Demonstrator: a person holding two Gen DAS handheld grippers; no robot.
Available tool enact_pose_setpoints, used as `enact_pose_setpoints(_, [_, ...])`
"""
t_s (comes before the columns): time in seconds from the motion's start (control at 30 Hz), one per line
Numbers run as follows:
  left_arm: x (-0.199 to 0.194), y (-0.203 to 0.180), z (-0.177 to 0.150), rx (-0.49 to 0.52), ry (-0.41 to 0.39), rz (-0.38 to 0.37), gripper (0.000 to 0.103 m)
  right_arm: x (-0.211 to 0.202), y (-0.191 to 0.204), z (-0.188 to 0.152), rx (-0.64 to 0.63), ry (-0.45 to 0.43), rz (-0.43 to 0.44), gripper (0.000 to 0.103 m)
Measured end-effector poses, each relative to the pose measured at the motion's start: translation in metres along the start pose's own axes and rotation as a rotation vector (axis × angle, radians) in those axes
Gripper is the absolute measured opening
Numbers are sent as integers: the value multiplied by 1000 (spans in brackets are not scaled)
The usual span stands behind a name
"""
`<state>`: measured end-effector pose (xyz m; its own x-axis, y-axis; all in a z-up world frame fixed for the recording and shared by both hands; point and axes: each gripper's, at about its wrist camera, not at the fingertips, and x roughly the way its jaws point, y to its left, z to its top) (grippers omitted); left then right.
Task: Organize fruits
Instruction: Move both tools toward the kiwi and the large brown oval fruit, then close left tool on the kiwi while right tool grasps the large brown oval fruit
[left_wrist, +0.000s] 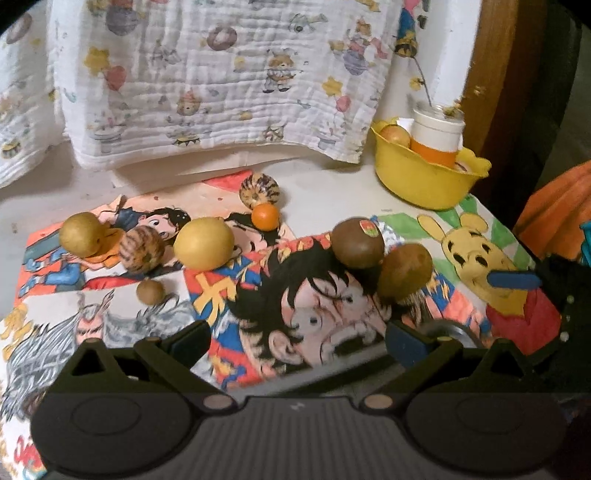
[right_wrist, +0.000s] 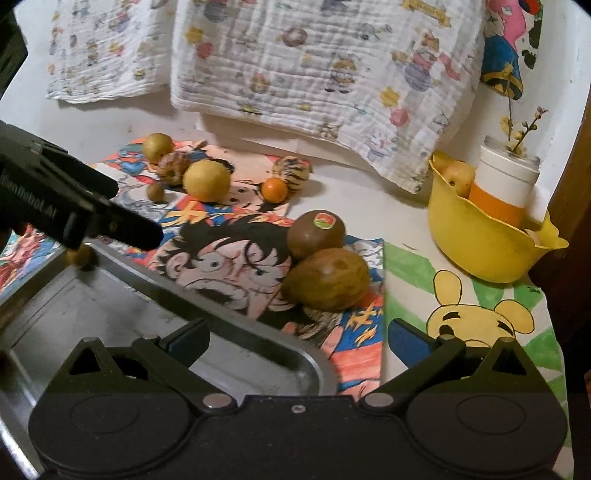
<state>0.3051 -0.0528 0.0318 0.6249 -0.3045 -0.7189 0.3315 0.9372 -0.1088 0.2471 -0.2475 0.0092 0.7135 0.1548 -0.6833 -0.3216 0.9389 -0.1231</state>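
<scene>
Dim, warm indoor light from above, slightly yellow. Soft shadows pooling just beneath the yellow bowl (right_wrist: 491, 236) and nearby fruit. No harsh glare. Heavy fisheye bending toward the corners, black vignette there. Slight softness and grain throughout.

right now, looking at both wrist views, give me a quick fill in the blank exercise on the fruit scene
1. The small orange fruit touches a ____ fruit behind it.
2. The brown fruit nearest the metal tray bears a round ____.
3. The white and orange container stands in the ____ bowl.
4. Both the left gripper and right gripper have fingers spread ____.

Missing words: striped; sticker; yellow; open
</scene>
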Motion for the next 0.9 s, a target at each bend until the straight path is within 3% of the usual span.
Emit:
enact_pose_setpoints(0.5, [68,38,49,-113,18,-89,103,46,-1,18,-47,19,-41,102])
enact_pose_setpoints(0.9, [107,27,63,-167,45,-173,102,69,-2,25,-23,48,-58,102])
